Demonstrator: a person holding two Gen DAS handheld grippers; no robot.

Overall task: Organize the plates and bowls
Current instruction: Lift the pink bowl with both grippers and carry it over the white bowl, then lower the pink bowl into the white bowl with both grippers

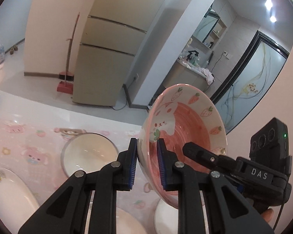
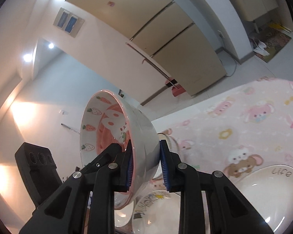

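Both my left gripper [image 1: 146, 162] and right gripper [image 2: 146, 164] have their jaws clamped on the rim of the pink rabbit bowl [image 1: 185, 128], tilted mid-frame above the bench [image 1: 39, 120]. A glass bowl [image 1: 87, 152] sits lower left.

The lower rim of the pink rabbit bowl [image 1: 182, 134] is disappearing behind the left gripper [image 1: 146, 163] in the left wrist view, and its foot is hiding behind the right gripper [image 2: 145, 164] in the right wrist view. A white plate [image 1: 11, 198] is being cut off at the lower left frame edge. The glass bowl [image 2: 263, 195], lettered "Life", is running past the lower right edge. Items on the distant bathroom counter [image 1: 193, 62] are appearing too small to identify.
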